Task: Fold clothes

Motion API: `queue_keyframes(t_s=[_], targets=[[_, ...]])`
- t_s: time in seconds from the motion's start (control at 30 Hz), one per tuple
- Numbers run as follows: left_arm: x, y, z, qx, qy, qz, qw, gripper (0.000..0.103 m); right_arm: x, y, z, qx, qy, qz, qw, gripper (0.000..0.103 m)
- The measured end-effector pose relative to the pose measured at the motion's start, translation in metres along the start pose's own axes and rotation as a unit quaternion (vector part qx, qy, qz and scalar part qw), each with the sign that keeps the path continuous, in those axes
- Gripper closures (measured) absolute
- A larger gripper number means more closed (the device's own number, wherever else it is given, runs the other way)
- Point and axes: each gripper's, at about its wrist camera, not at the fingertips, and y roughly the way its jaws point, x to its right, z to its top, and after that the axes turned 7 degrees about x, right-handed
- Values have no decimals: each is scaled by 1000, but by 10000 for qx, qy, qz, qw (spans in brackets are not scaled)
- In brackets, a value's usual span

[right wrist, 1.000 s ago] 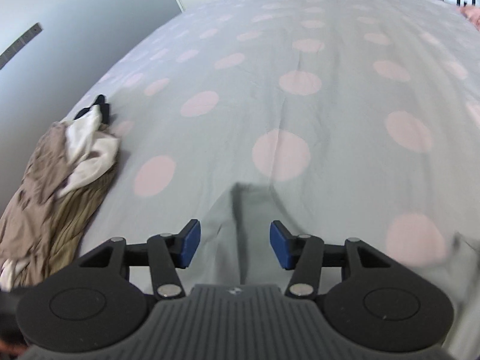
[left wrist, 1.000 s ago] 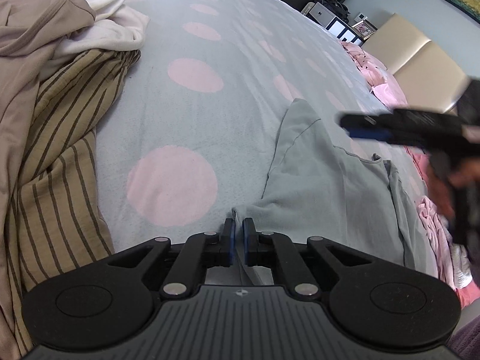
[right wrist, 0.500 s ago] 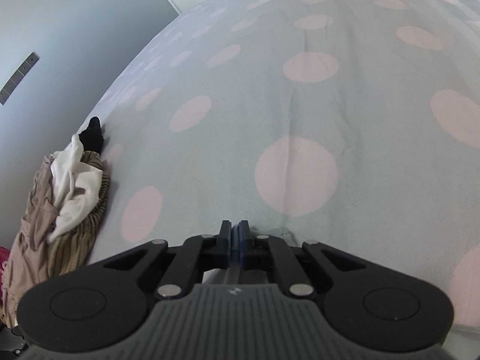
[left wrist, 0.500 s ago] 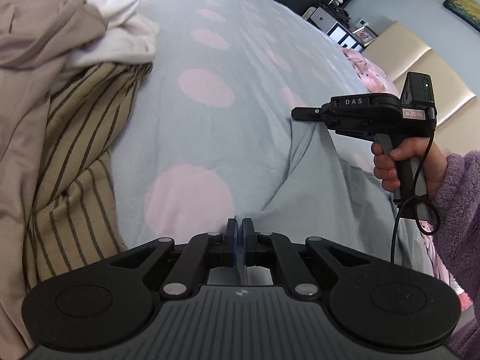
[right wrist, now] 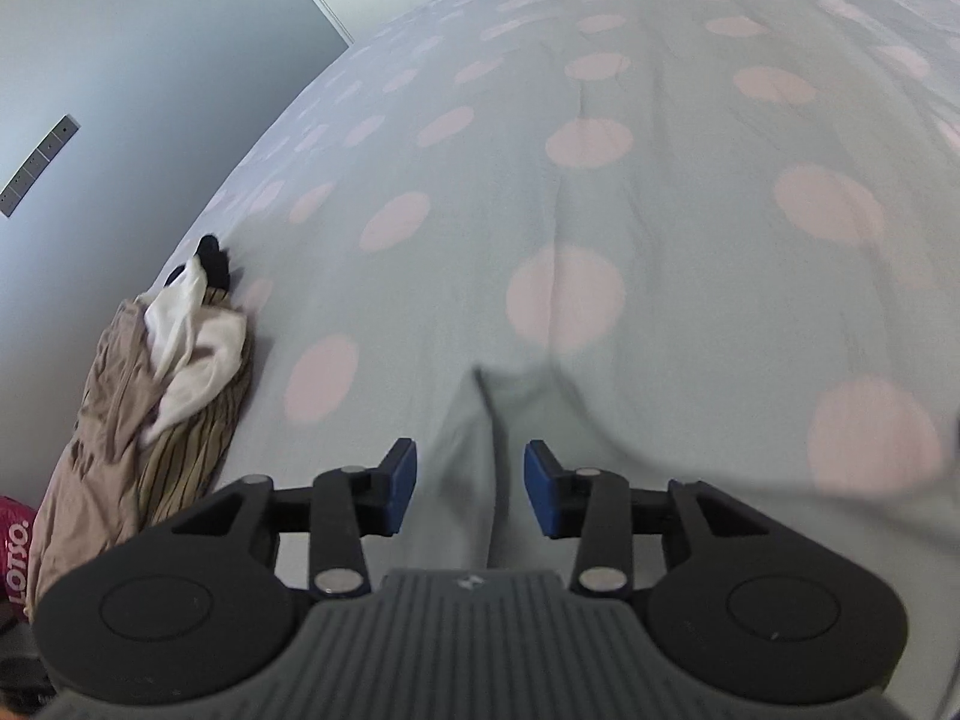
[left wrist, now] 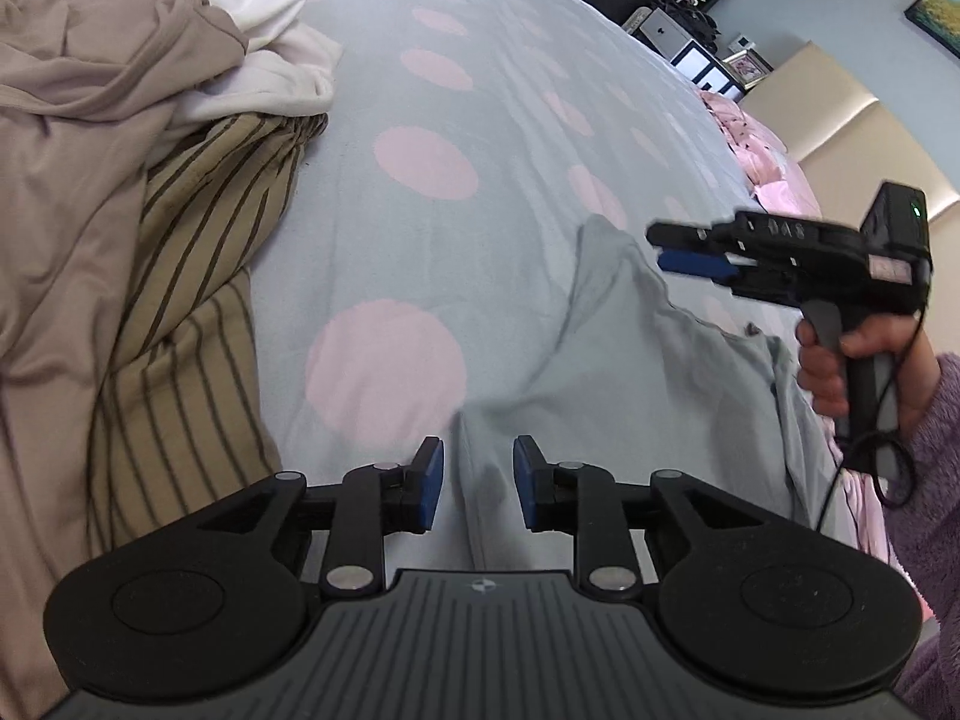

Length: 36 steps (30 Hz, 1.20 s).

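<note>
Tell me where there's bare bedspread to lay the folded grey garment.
The widest free patch is the polka-dot bedspread between the clothes pile on the left and the grey garment; it stays open toward the far edge. It is crowded along the left where the striped, beige and white clothes heap, and at the right by the pink bedding.

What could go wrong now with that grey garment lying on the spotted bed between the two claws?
Both claws have just been opening, so the grey garment lies loose.

1. The fold may not hold: a ridge stands up under the right claw and could slump sideways.

2. The garment nearly matches the bedspread, so when the left claw next closes it might pinch the sheet too.

3. The unfolded pile sits close by and could get dragged in.
</note>
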Motion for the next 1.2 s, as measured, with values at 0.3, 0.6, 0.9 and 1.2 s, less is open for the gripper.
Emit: queue_keyframes(t_s=[0.3,0.6,0.9,1.2], targets=[[27,-62,-55,-30,585,112,9982,81,-32,-90,-107,-268,155,287,9991,60],[32,-120,-139,-464,1084,237,9927,74,-82,-160,-231,-651,43,457,9968,61],[42,-133,-220,-1524,1997,313,9674,74,-114,-173,-327,-1554,42,567,9862,61],[43,-116,-252,-1789,2402,316,9536,74,-133,-149,-365,-1733,-475,359,9831,62]])
